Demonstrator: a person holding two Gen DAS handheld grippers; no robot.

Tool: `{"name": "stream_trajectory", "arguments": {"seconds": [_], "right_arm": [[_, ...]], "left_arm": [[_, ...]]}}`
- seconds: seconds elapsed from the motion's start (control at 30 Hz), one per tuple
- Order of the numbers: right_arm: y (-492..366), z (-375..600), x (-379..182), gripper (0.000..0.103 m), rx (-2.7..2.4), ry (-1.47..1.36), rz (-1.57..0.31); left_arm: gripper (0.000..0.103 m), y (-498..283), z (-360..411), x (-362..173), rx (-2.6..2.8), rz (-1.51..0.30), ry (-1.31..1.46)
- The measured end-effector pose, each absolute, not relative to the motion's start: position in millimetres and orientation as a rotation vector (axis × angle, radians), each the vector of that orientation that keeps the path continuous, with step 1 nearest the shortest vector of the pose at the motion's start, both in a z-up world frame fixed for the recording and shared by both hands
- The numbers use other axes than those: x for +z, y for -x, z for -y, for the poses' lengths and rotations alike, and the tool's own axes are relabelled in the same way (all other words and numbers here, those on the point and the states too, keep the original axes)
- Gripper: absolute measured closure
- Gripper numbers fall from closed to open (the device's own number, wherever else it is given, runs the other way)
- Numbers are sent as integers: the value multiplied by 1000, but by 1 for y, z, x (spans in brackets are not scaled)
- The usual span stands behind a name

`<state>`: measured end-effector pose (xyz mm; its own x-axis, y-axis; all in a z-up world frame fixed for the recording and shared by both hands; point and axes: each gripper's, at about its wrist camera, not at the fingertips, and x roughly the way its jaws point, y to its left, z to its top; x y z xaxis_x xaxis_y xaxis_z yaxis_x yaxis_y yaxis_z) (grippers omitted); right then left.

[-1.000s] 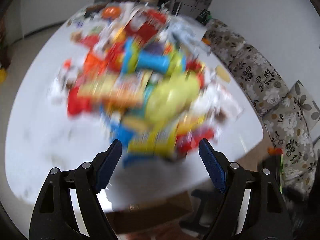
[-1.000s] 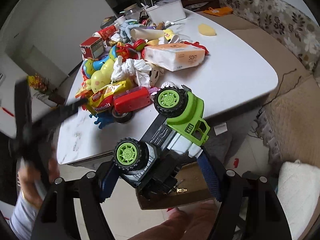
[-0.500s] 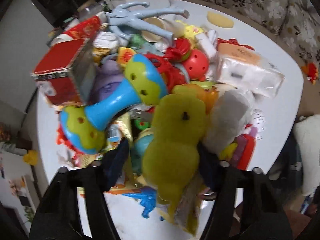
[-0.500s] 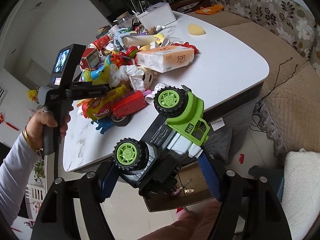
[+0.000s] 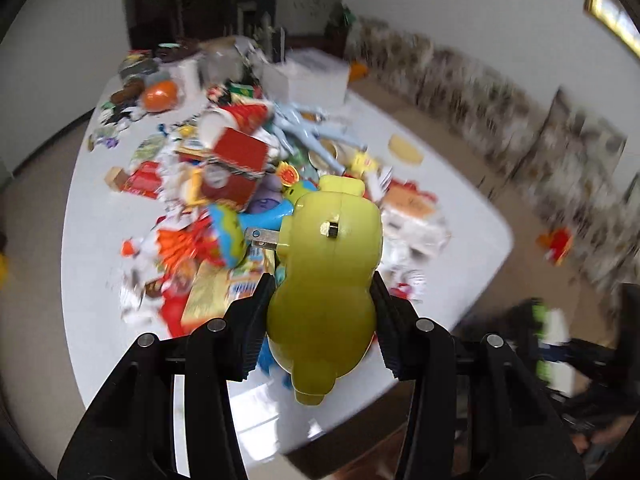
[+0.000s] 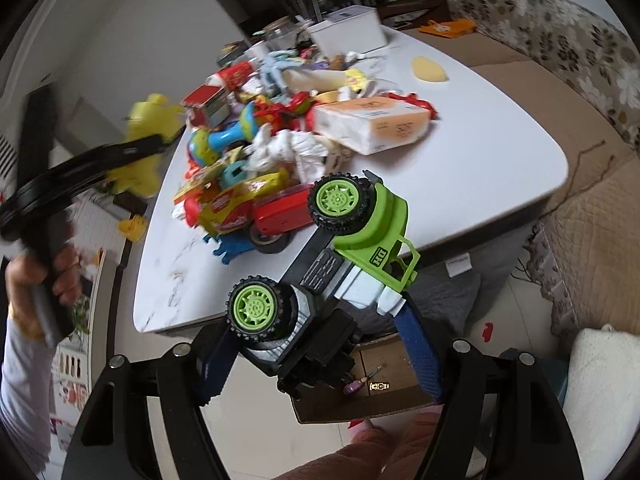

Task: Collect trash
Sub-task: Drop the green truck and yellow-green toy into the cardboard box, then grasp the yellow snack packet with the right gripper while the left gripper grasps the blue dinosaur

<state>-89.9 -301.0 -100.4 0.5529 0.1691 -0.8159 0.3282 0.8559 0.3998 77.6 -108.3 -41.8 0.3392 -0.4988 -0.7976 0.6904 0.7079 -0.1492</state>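
Left tongs: we see our left gripper [image 5: 322, 308] low in the middle of the left wrist view. Its jaws have just been closing, and now they squeeze a yellow-green toy [image 5: 326, 272] on both sides.
Yellow-green toy: it hangs in the air above the table [image 5: 460, 204], and a small metal tab sticks out of its left side. In the right wrist view we see it blurred at the upper left [image 6: 154, 120].
Right tongs: our right gripper [image 6: 320, 354] sits low in the right wrist view. Its blue pads hug a toy truck [image 6: 340, 268].
Toy truck: it is green, white and black with bright green wheels. It is tilted, its front pointing to the upper right. We see small letters on its green side, but they are too tiny to read.
Pile: lots of toys and wrappers lie in a heap [image 6: 280, 128] in the upper middle of the table.
Tissue pack: a white and orange pack [image 6: 372, 122] lies on the right side of the heap. Its writing is too blurry for us to read.
Red tin: a red box [image 5: 238, 168] sits near the top of the heap.
Cardboard box: a brown box [image 6: 384, 388] sits on the floor under the truck, at the bottom middle.
Hand: a hand [image 6: 56, 268] at the left edge holds the other tongs' handle.
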Motion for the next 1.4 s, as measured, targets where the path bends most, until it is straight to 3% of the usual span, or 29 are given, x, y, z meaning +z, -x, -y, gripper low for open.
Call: {"name": "stream_trajectory", "arguments": {"seconds": [0.1,0.23,0.47,0.73,0.77,0.83,1.07,1.13,1.4], "right_arm": [[84,292,-104,30,-70,-530,-1024],[82,278,-122,30,-24,-480,-1106],[86,252,-221,31,17,-417,-1349],[81,234,-377,29,-13,-338,-1591],[79,233,-391,28,-25,-328,-1609],[76,233,-422,17,-52,-325,-1662],[81,248,-433,16,-93,-351,-1695],[84,254,-419,15,-94,-362,-1683],[78,270,-339,15,-81,-427,-1570]], "left_arm": [[56,-49,76,-39,-758,-928,-195],[56,-4,35,-81,-707,-1054,-163],[56,49,7,-249,-576,-1435,-25],[56,59,25,-422,-379,-1668,19],[50,56,28,-443,-344,-1686,22],[36,53,28,-471,-282,-1746,38],[33,51,27,-483,-232,-1771,23],[29,53,22,-474,-231,-1766,22],[29,61,-17,-405,-199,-1690,90]]}}
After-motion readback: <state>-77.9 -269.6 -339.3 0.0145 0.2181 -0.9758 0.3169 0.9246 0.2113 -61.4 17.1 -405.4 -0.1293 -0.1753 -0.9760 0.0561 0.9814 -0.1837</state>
